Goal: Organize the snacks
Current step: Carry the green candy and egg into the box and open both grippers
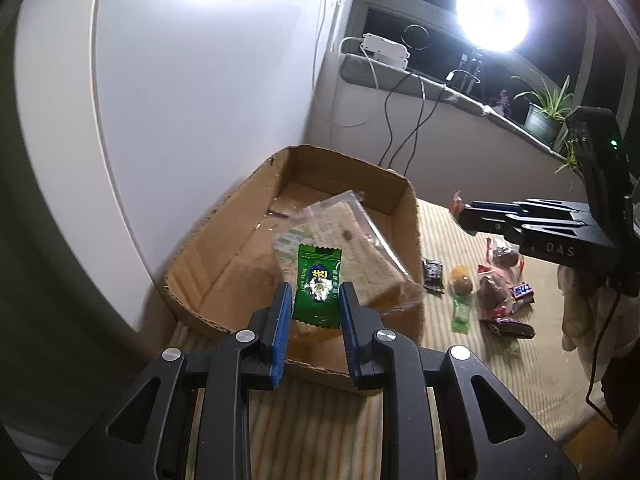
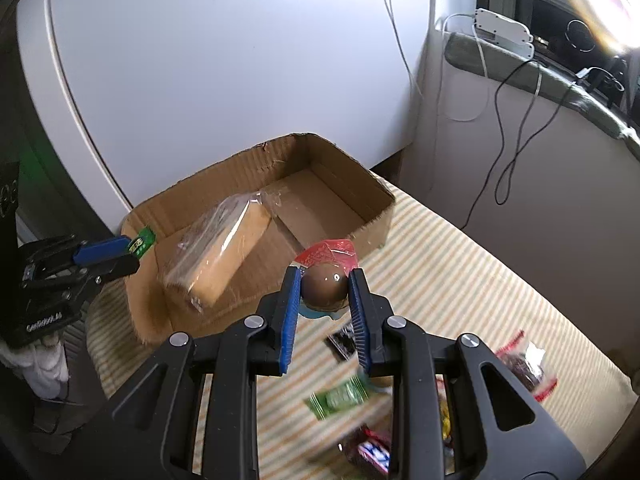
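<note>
Left gripper (image 1: 313, 300) clenched on green candy packet (image 1: 318, 286) above cardboard box (image 1: 408, 216), right gripper (image 2: 324, 286) grasping wrapped brown ball snack (image 2: 324, 285) near it; risk: round snack slipping from narrow pads.

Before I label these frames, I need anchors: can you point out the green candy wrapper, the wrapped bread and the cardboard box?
green candy wrapper (image 1: 318, 286): left wrist view, printed middle, between the pads.
wrapped bread (image 2: 218, 252): right wrist view, top face under the film.
cardboard box (image 2: 372, 222): right wrist view, outer right wall.
</note>
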